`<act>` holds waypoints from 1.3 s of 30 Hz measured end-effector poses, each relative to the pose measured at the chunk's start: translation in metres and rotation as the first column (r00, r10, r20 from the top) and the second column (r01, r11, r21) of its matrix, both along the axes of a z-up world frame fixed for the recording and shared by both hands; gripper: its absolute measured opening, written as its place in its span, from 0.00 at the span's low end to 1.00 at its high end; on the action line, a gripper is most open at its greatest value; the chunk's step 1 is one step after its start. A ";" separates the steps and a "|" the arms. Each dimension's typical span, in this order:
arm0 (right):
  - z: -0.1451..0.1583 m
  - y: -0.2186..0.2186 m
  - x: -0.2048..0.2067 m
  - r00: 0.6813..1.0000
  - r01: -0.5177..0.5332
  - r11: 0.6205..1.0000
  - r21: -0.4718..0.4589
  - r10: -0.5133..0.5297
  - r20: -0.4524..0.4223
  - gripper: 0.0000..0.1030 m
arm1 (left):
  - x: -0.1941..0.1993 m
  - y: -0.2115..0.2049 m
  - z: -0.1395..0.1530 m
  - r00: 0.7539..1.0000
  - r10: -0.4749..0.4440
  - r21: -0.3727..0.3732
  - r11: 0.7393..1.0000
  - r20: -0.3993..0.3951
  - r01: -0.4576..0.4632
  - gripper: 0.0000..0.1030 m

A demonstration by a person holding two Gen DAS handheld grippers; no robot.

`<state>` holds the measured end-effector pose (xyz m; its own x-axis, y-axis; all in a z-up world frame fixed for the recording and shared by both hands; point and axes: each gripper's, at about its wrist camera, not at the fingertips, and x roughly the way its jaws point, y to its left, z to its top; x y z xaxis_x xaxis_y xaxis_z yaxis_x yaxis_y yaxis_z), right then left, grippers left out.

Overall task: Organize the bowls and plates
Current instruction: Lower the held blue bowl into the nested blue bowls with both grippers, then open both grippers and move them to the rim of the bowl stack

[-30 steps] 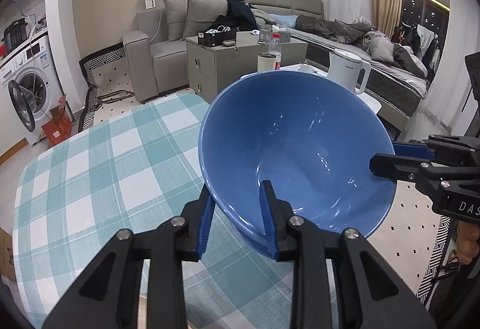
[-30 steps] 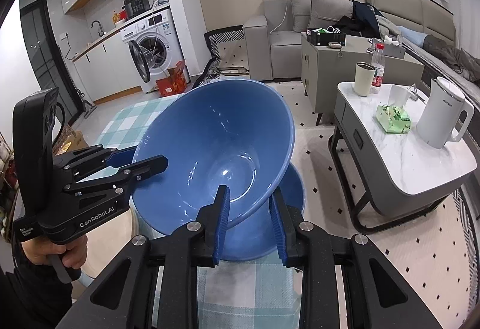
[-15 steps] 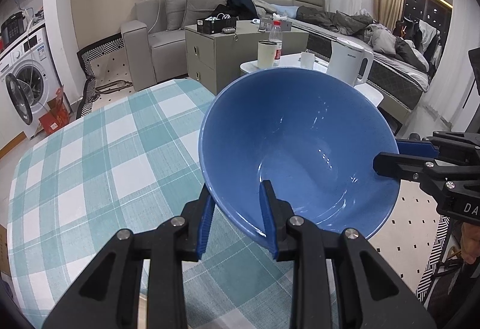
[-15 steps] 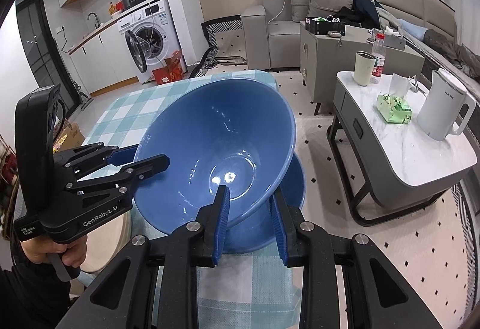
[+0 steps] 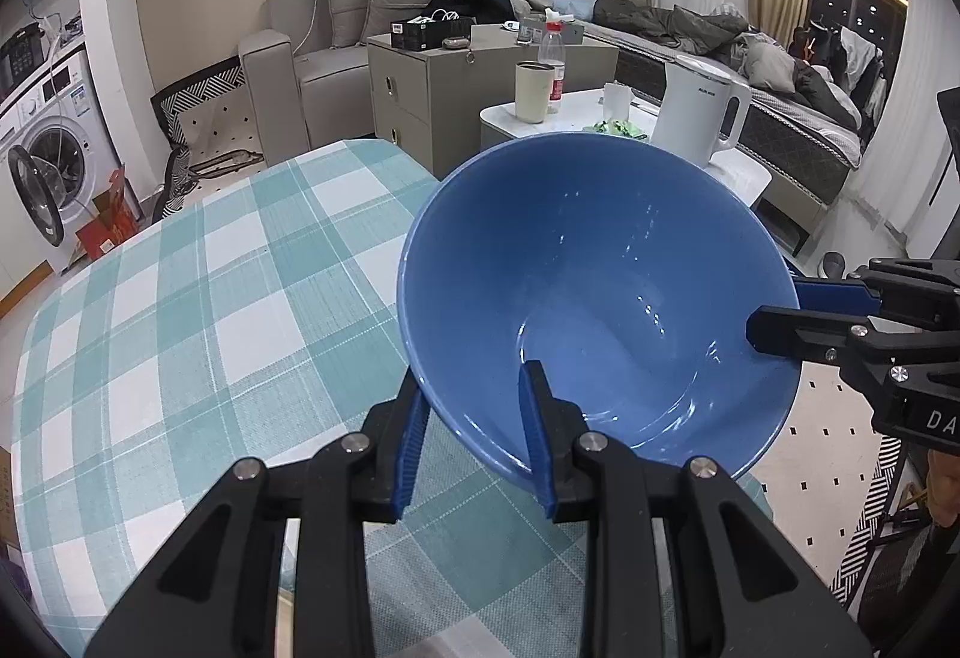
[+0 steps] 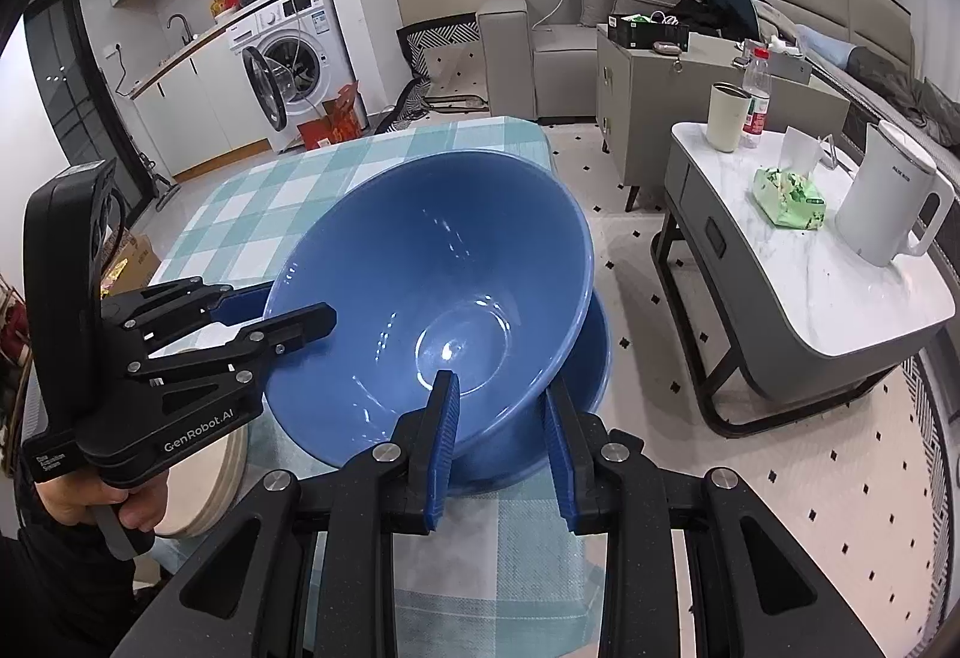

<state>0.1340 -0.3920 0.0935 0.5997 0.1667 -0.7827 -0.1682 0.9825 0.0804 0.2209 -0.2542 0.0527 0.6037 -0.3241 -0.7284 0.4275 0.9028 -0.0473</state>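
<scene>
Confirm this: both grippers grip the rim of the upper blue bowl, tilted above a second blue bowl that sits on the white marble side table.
Wrong about the table. The right wrist view shows the second blue bowl on the teal checked tablecloth, not the marble side table. The left gripper and right gripper do grip the tilted upper blue bowl.

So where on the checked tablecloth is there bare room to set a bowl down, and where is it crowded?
The checked tablecloth lies bare from its far rounded edge toward the washing machine side. The near corner is crowded: the held blue bowl hangs over a second blue bowl, with cream plates beside, and both grippers clamp its rim.
</scene>
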 end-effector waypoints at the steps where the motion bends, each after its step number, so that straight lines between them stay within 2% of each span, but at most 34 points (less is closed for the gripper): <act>1: -0.001 0.001 0.000 1.000 0.001 1.000 -0.003 -0.001 -0.003 0.28 | 0.000 -0.001 -0.001 1.000 -0.001 0.004 1.000 -0.001 0.001 0.27; 28: -0.024 0.004 0.004 0.998 0.021 0.997 -0.080 -0.025 -0.051 0.30 | 0.005 -0.015 -0.019 1.000 -0.015 0.088 0.996 -0.017 0.016 0.28; 39: -0.031 0.011 0.001 0.999 0.011 0.990 -0.139 -0.019 -0.051 0.34 | 0.004 -0.019 -0.021 0.999 -0.035 0.099 0.994 -0.014 0.036 0.40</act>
